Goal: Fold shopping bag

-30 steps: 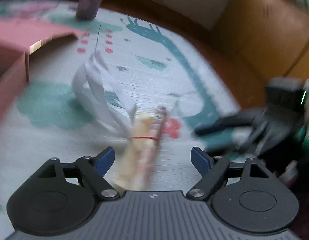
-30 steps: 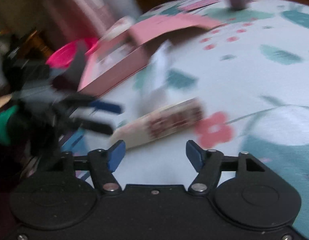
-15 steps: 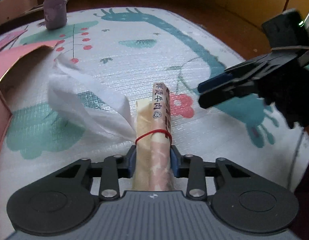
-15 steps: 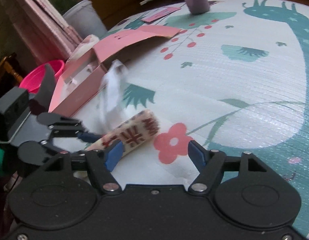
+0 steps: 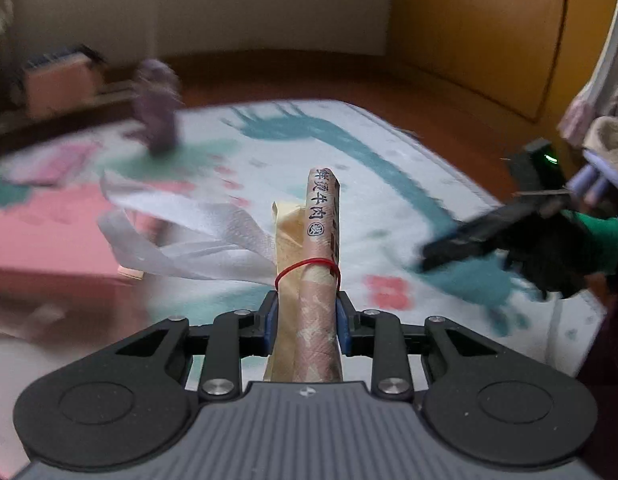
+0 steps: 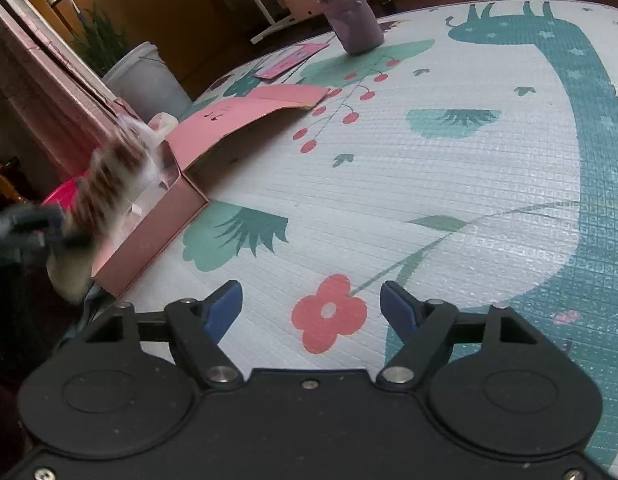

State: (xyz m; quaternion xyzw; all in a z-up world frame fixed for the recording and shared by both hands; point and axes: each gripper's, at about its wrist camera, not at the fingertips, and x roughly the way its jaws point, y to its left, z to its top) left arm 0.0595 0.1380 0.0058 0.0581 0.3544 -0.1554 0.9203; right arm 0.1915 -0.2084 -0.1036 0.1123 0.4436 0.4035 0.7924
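Left gripper (image 5: 305, 320) clamps the rolled, rubber-banded shopping bag (image 5: 313, 280), folding looks finished, only stowing seems left

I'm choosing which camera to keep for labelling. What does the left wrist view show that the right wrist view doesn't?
Only the left wrist view: the left claw clamped on the rolled bag, its red rubber band, printed characters and white handles all sharp.

Only the right wrist view: the right claw, opening with nothing between its jaws, plus a sharp pink box and a white bucket.

Both: the mat, the purple bottle, and the bag, though a blur in the right view.
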